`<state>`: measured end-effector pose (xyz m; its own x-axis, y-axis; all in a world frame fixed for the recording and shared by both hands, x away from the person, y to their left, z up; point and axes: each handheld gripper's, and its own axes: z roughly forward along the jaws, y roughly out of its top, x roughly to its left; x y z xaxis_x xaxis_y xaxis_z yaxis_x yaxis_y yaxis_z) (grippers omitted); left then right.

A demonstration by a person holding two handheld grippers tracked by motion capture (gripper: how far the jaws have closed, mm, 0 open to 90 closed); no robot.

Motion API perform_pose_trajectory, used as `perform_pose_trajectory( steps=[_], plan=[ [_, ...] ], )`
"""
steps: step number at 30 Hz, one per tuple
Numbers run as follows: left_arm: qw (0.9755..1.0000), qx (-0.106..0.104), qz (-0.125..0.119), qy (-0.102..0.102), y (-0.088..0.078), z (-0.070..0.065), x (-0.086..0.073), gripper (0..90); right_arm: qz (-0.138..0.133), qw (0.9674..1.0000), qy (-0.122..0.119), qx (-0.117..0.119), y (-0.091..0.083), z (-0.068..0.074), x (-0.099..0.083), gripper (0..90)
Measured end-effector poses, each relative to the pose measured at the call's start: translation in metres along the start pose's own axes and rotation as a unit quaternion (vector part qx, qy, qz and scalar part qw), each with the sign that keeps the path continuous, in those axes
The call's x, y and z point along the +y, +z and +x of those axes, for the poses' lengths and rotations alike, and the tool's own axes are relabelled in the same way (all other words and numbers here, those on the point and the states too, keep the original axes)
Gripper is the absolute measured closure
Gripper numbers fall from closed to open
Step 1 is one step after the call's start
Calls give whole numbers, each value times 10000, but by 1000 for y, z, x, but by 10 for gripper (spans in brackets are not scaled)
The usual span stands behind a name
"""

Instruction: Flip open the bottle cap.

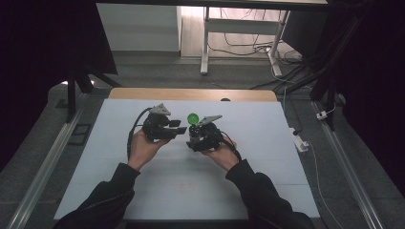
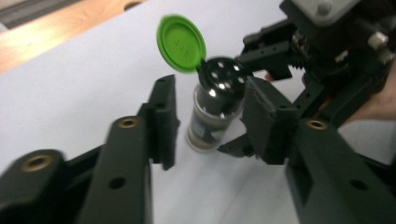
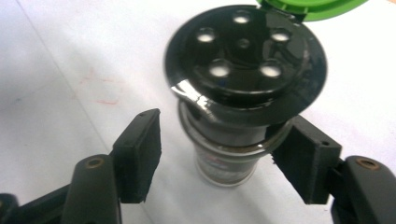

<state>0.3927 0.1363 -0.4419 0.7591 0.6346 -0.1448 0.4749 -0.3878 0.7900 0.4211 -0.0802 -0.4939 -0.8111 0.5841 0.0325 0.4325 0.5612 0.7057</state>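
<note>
Green flip lid (image 2: 181, 43) stands hinged open above a dark shaker jar (image 2: 215, 108) with a black perforated cap; five holes plain in the right gripper view, cap (image 3: 245, 60) glossy. Jar upright on the white tabletop (image 1: 267, 162), about midway across, between the two grippers.

Left gripper (image 2: 210, 123): released, jaws parted, jar seen between and beyond them, pads clear of the glass in the left gripper view. How far the jar lies past the fingertips is hard to judge.

Right gripper (image 3: 226, 156): jaws spread either side of the jar body below the cap. Left pad plainly apart from it. Right pad sits very close under the cap's rim; contact there is hard to make out, reads as loosened rather than clamped.

High view: jar body hidden behind the right gripper (image 1: 203, 138); green lid (image 1: 193, 118) visible as a small disc above it. Left gripper (image 1: 179, 130) just beside, pointing toward the lid. Both forearms in dark sleeves, cut off at the bottom edge.

Jar label blurred, unreadable. Lid cropped at the top edge in the right gripper view. Faint reddish marks on the tabletop (image 3: 100, 88) left of the jar. Wooden edge (image 1: 191, 94) at the far side of the tabletop.
</note>
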Motion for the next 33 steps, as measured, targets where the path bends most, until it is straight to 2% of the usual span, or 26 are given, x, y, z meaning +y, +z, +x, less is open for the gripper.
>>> perform_pose_trajectory(
  steps=[1,3,10,14,24,29,33],
  plan=[
    [10000,16,22,9,-1,-1,-2,529,0,10000,0,0,0,0,0,309],
    [10000,47,64,31,-2,-2,-5,464,0,10000,-54,-1,-3,3,0,283],
    [9999,-80,0,-119,-8,-3,-13,245,10,10000,4,50,-13,8,-8,207],
    [9998,-34,75,-191,-11,-6,-19,193,-56,10000,-5,79,-21,10,-12,170],
    [9991,-209,238,-281,-26,-14,-37,58,-102,9995,122,265,-48,14,-19,87],
    [9987,-286,248,-327,-35,-17,-48,37,-80,9993,149,346,-56,17,-26,75],
    [9989,-272,253,-270,-43,-22,-54,19,-89,9988,139,460,-64,19,-31,58]
  ],
)
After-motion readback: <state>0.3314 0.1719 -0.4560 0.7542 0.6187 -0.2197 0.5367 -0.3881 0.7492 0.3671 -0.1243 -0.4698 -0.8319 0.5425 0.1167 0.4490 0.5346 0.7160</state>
